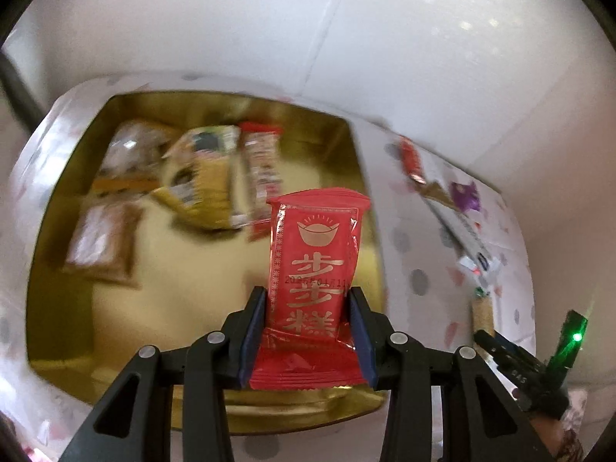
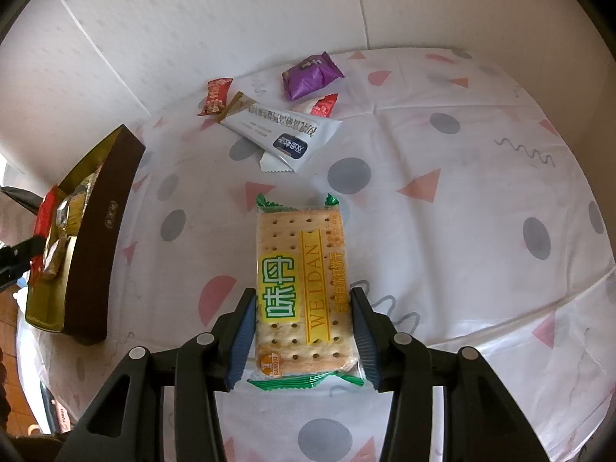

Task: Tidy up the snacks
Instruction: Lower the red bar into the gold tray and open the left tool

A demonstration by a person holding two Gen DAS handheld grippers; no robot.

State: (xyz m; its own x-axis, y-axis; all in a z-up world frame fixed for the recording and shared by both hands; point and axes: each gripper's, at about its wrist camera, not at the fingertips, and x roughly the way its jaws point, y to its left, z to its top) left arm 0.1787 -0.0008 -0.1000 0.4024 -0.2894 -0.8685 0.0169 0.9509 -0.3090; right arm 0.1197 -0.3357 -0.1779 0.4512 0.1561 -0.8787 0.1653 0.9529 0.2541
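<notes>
Taking the gold-lined box (image 1: 69, 308) as my landmark: at its far left wall I see brownish packets, then a yellow packet and a thin red-and-white bar toward the middle, all blurred. My left gripper (image 1: 307, 329) hangs above the box's near right part, jaws narrowed onto the red snack packet (image 1: 313, 265), which stands with its long axis running straight away from the jaws, its top over the box floor. I judge this hand is the one ready to release; the drop is directly below, inside the walls.

Right of the box, out on the patterned tablecloth (image 2: 481, 177), my right gripper (image 2: 303, 333) straddles the cracker packet (image 2: 300, 281). Its long axis also runs along the fingers, jaws against both long edges; I cannot tell whether it is lifted or lying on the cloth. The box sits well to this gripper's left, so that packet must travel leftward. Farther beyond, well right of the box, wait a small red candy (image 2: 215, 96), a white bar (image 2: 285, 134) and a purple packet (image 2: 312, 77).
</notes>
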